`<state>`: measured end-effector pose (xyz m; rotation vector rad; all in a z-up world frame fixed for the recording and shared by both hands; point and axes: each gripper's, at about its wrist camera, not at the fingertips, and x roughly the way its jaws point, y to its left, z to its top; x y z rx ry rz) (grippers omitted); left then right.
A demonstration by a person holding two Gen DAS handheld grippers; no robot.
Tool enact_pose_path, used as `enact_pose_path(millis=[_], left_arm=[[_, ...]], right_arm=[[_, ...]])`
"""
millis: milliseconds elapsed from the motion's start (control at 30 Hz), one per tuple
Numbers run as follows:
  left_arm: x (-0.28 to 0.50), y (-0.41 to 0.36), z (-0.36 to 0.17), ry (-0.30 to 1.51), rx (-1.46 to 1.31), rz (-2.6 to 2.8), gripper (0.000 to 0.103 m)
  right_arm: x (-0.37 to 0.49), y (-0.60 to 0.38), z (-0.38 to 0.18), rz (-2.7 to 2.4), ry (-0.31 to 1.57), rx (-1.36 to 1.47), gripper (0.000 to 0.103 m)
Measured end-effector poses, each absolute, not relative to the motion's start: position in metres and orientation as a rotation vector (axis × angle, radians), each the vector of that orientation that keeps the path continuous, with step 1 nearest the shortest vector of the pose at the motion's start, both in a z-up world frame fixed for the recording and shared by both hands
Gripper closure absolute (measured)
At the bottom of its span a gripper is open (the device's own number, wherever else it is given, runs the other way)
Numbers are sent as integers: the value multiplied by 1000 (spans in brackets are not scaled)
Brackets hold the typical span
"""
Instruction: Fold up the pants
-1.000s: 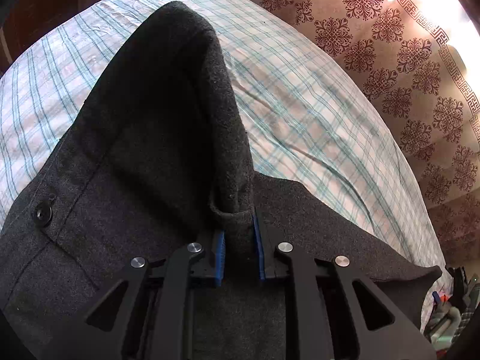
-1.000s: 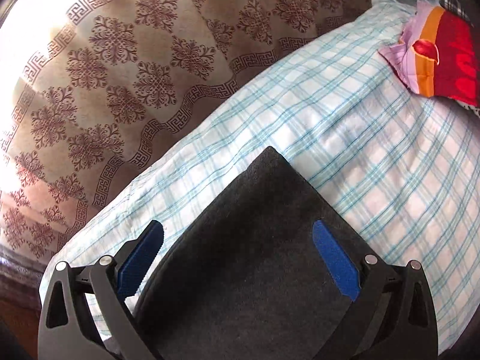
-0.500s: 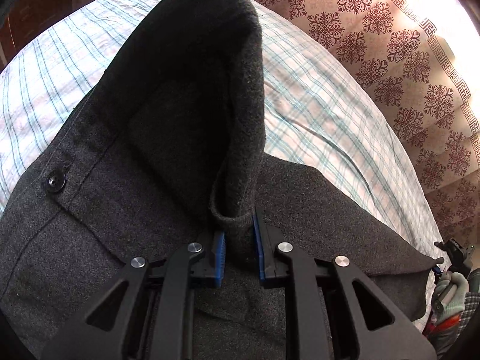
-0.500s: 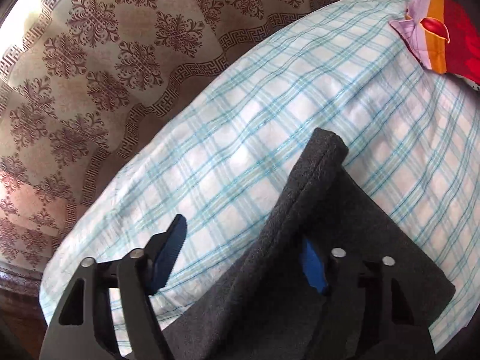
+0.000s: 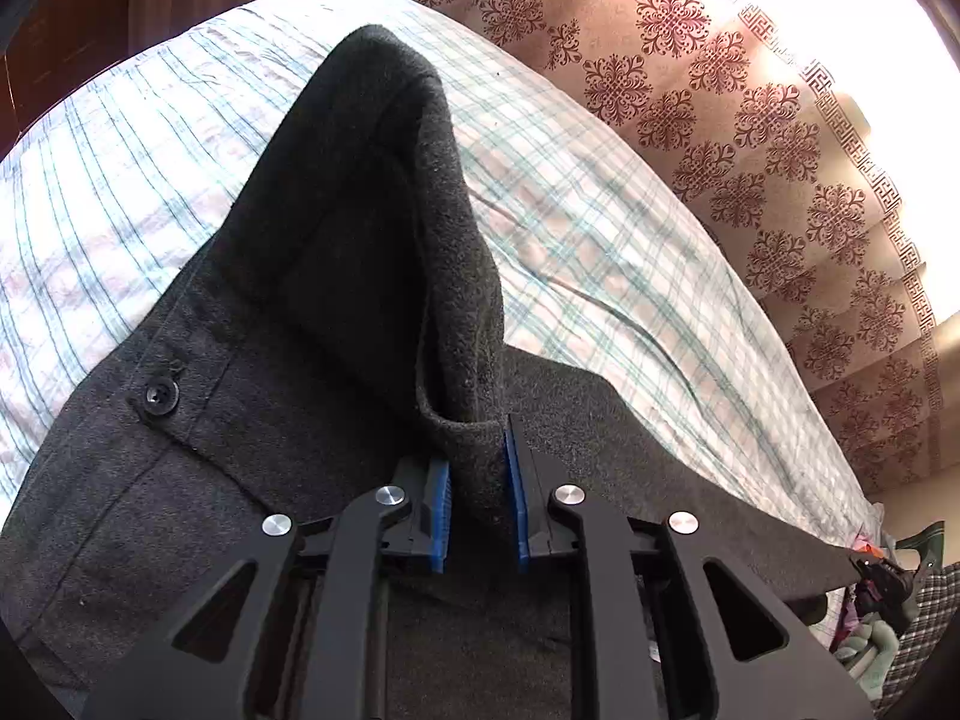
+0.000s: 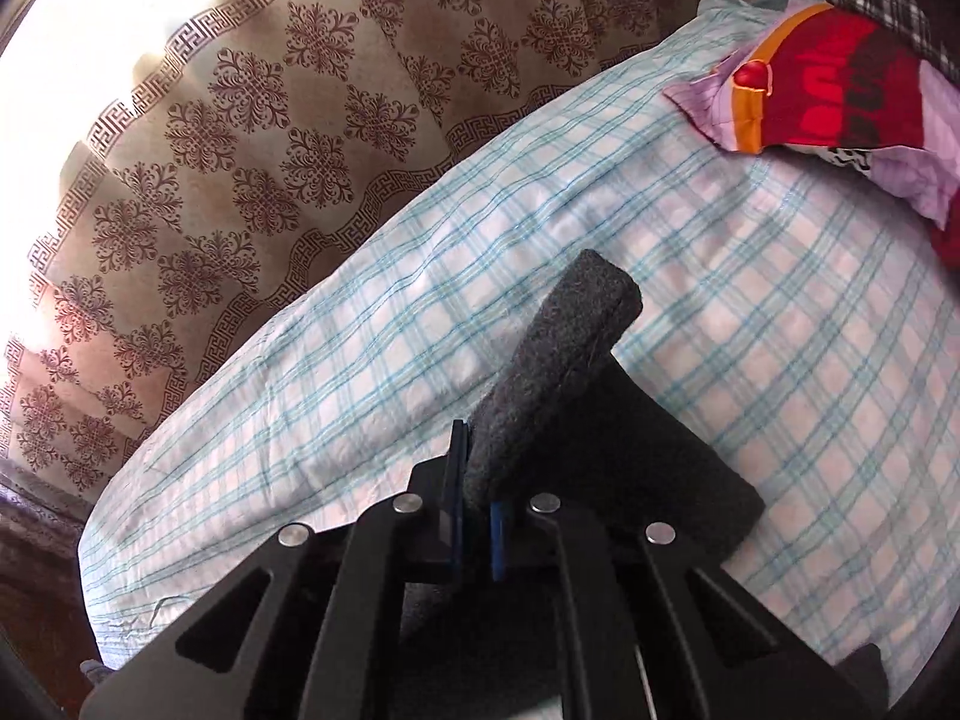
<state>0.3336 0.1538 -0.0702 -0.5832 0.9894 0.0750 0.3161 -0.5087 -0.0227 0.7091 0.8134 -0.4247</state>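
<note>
The dark grey pants (image 5: 336, 312) are lying on the checked sheet (image 5: 600, 252). A raised fold of them is being pinched between the narrow jaws of the left gripper (image 5: 477, 498), and another fold (image 6: 540, 372) is being clamped by the right gripper (image 6: 477, 516).

Dark grey woolly pants (image 5: 336, 276) lie on the bed, folded edges lifted upright.
</note>
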Motion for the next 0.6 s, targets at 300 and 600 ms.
enact_pose_path(millis=[300, 600], left_arm=[[269, 173, -26, 943, -596, 12, 87], [184, 193, -19, 945, -585, -21, 87]], right_arm=[[196, -501, 15, -370, 739, 751, 99], [71, -484, 11, -365, 710, 754, 99]])
